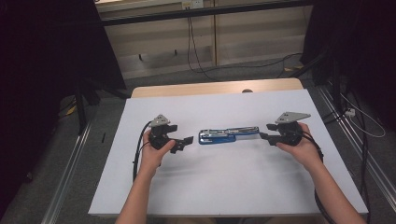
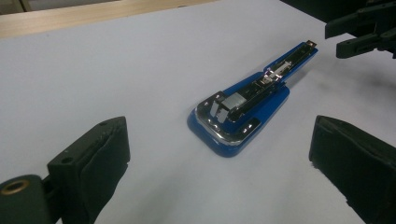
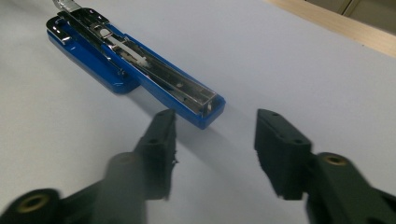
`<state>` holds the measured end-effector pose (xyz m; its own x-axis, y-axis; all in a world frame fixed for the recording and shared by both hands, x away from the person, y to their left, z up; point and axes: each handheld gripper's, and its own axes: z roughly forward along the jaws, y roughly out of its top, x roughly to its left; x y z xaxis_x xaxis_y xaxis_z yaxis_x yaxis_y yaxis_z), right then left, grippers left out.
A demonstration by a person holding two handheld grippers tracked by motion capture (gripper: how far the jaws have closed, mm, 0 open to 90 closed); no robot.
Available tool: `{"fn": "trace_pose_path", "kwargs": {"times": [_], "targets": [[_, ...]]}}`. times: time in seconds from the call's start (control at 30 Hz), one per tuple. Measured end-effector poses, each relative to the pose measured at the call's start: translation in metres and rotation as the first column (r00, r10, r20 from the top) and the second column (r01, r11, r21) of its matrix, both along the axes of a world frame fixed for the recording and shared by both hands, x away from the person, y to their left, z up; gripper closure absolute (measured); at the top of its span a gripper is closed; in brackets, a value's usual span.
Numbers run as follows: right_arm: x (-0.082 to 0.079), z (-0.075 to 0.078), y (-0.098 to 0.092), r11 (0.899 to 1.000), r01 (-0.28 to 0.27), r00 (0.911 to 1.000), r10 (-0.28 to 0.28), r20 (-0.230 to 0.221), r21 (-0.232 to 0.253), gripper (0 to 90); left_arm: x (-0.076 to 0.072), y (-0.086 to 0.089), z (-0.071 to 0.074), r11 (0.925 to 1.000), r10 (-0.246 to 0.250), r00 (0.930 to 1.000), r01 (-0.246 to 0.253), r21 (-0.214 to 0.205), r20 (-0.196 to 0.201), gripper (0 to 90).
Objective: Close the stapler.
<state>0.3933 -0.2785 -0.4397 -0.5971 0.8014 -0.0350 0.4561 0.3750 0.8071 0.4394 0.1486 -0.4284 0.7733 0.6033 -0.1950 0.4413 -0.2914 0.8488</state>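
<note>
High view – stapler: lies opened out flat on the white surface, between the two grippers, long axis running left to right.
High view – left gripper: just short of the stapler's broad end, not touching; jaws apart.
High view – right gripper: at the stapler's narrow end; contact cannot be told from here.
Left gripper view – jaws: wide, nothing between them; stapler lies ahead, blue base nearest.
Left gripper view – risk: one jaw meeting the base first would likely slide or spin the stapler across the smooth surface, since nothing braces it.
Right gripper view – jaws: moderately apart, straddling ground just in front of the stapler tip, pads clear of it; one jaw is blurred.
Right gripper view – risk: the open magazine rail is exposed; a pinch on the thin tip could tilt the hinged arm, or jaws closing short of it could grasp nothing.
Both ends – risk: uneven pushes from the two sides could fold the hinge.
Writing: no brand, label or lettering can be read in any view.
</note>
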Motion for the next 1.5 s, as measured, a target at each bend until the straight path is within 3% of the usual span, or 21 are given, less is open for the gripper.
{"fn": "trace_pose_path", "kwargs": {"times": [0.2,0.4,0.53,0.6,0.77,1.03,1.17,1.5], "targets": [[0.002,-0.006,-0.002,1.000,0.024,0.9995,-0.024,-0.022,-0.018,81.0,0.002,-0.007,-0.005,0.9994,0.005,1.0000,-0.005,0.035,0.006,9.2],[0.005,-0.009,-0.002,0.999,0.030,0.9993,-0.031,-0.022,-0.017,87.6,0.002,-0.011,-0.008,0.9985,0.022,0.9997,-0.023,0.049,0.013,18.2],[0.008,-0.012,0.003,0.999,0.021,0.9994,-0.022,-0.025,-0.046,89.7,0.002,-0.013,-0.009,0.9987,0.025,0.9997,-0.025,0.044,-0.002,34.2],[0.009,-0.014,0.006,0.998,0.018,0.9995,-0.020,-0.023,-0.065,90.0,0.001,-0.015,-0.010,0.9977,0.025,0.9997,-0.025,0.064,-0.001,41.4],[0.011,-0.014,0.010,0.998,0.013,0.9997,-0.015,-0.020,-0.064,90.0,0.001,-0.017,-0.012,0.9971,0.010,0.9999,-0.009,0.075,-0.007,63.2],[0.014,-0.015,0.009,0.997,0.019,0.9996,-0.021,-0.022,-0.068,90.0,0.000,-0.025,-0.018,0.9963,-0.025,0.9992,0.027,0.081,-0.030,85.4],[0.014,-0.015,0.010,0.998,0.010,0.9997,-0.012,-0.022,-0.067,90.0,0.001,-0.030,-0.021,0.9964,-0.026,0.9992,0.028,0.080,-0.032,90.0],[0.012,-0.016,0.010,0.997,0.000,0.9994,-0.003,-0.034,-0.082,90.0,0.001,-0.039,-0.024,0.9965,-0.023,0.9996,0.024,0.081,-0.014,90.0]]}}
